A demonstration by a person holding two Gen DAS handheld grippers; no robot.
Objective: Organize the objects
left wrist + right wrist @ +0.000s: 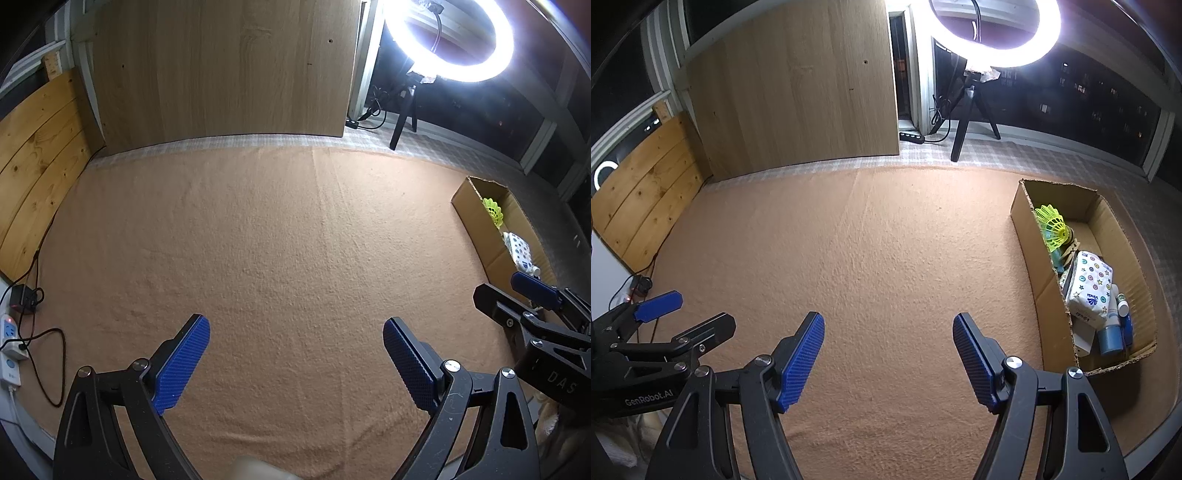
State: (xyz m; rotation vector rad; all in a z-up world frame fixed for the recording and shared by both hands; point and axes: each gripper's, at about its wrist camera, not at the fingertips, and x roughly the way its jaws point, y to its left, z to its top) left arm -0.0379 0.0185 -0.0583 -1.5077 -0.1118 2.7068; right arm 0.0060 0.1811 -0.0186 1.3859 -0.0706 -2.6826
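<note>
Both grippers (left (295,365), right (888,363)) angled down, jaws apart.

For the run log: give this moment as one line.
left gripper: open, empty | right gripper: open, empty | cardboard box: holds shuttlecock, tissue pack

Looking steeply down from just above the peach blanket (280,240); sharing the cardboard box (1030,236) at two o'clock.

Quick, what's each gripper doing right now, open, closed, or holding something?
Left gripper: open, holding nothing.
Right gripper: open, holding nothing.
</note>
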